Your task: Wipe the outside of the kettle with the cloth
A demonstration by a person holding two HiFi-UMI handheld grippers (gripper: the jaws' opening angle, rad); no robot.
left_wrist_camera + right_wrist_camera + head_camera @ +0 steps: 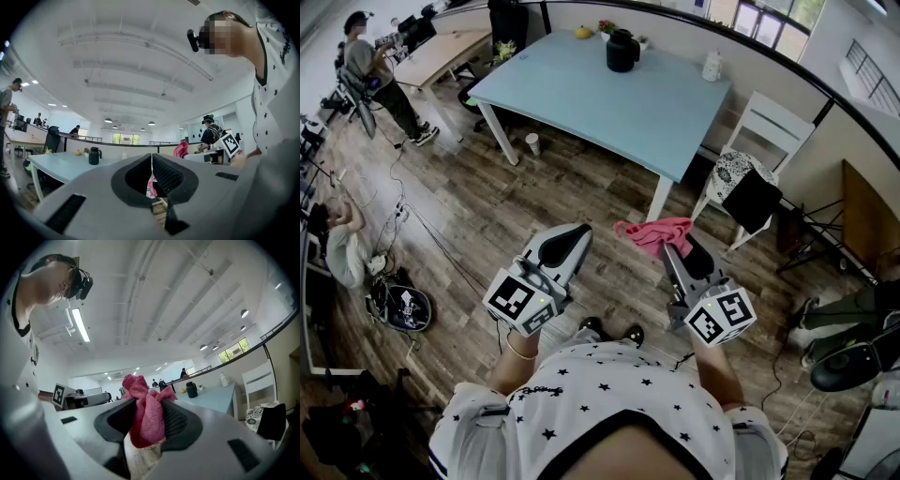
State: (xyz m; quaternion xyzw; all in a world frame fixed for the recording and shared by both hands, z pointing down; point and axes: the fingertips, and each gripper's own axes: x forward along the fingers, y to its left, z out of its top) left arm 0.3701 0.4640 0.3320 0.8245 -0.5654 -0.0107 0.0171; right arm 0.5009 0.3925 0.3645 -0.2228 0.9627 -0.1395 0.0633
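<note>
Nearest, over plank floor (487, 216): left gripper (567, 234), jaws pressed together, nothing between. Beside it, right gripper (673, 246), jaws clamped on pink cloth (654, 232); cloth bunched, spilling past the tips. Both held well short of the table.

Farther out: light blue table (609, 103) on white legs. Paper cup (532, 143) on floor by one leg. White chair (773, 127) at table's right end, dark item draped over it.

Farthest: black kettle (622, 51), upright near table's far edge, well apart from cloth and both grippers. Yellow fruit (583, 33) at its left in head view, white bottle (711, 66) at its right.
</note>
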